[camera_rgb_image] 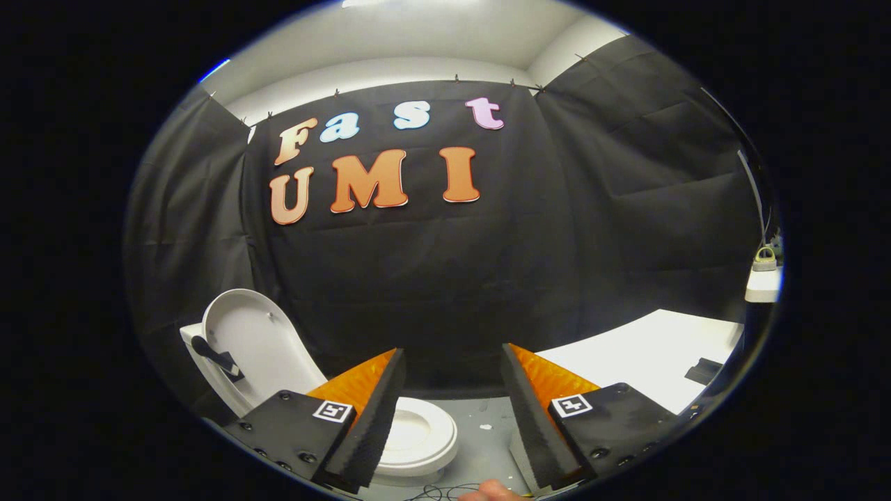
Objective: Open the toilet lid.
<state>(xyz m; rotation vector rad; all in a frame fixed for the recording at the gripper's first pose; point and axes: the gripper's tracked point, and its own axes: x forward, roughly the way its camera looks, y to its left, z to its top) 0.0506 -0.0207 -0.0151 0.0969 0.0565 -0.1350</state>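
A white toilet (pixel 418 435) stands low on the left, beyond and partly behind my left finger. Its lid (pixel 257 348) is raised, leaning back against the white tank (pixel 202 355), and the seat ring and bowl lie exposed. A dark handle piece (pixel 216 356) sticks out on the lid's left side. My gripper (pixel 452 362) is open, its two fingers spread wide with nothing between them, held above and to the right of the bowl, clear of the lid.
A white table (pixel 647 355) lies to the right beyond the right finger, with a small dark object (pixel 703 370) on it. Grey floor (pixel 487 431) shows between the fingers, with thin cables (pixel 435 492) and a fingertip (pixel 491 490) at the bottom. A white shelf (pixel 762 285) holds a small item at far right.
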